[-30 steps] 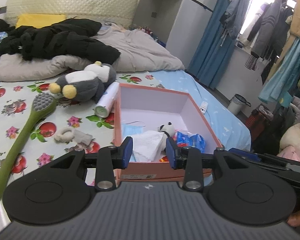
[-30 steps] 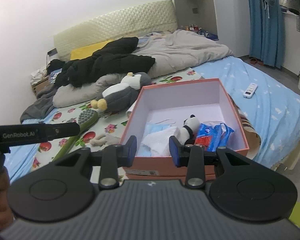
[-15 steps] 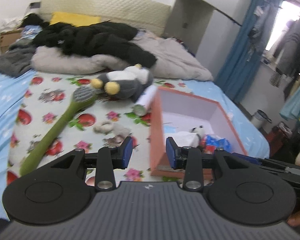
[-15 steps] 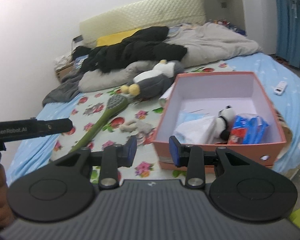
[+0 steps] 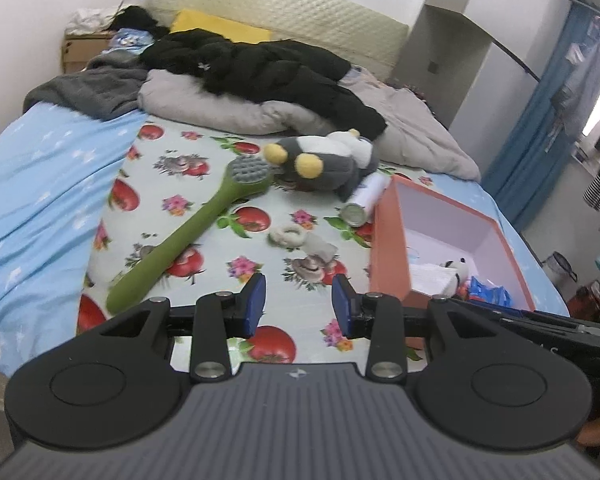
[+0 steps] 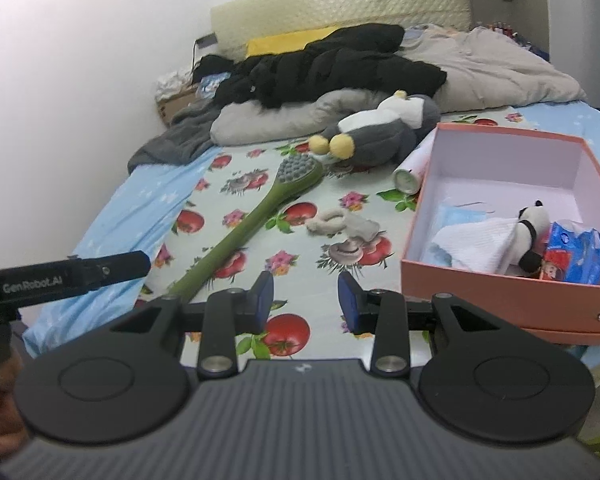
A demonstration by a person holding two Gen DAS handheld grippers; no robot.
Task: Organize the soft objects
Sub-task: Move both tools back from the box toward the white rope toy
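Above the bed point(image 5: 52, 184), each hand-held gripper, left point(image 5: 299, 305) and right point(image 6: 305, 303), tilts downward, partly open, empty.

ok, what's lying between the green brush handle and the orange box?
A small grey-and-cream soft toy on the fruit-print sheet, clearest in the right wrist view.

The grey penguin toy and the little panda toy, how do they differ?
The penguin toy is much bigger than the panda toy. The penguin is grey with yellow feet; the panda is black and white. The penguin lies on the bed; the panda sits inside the box. Both are soft.
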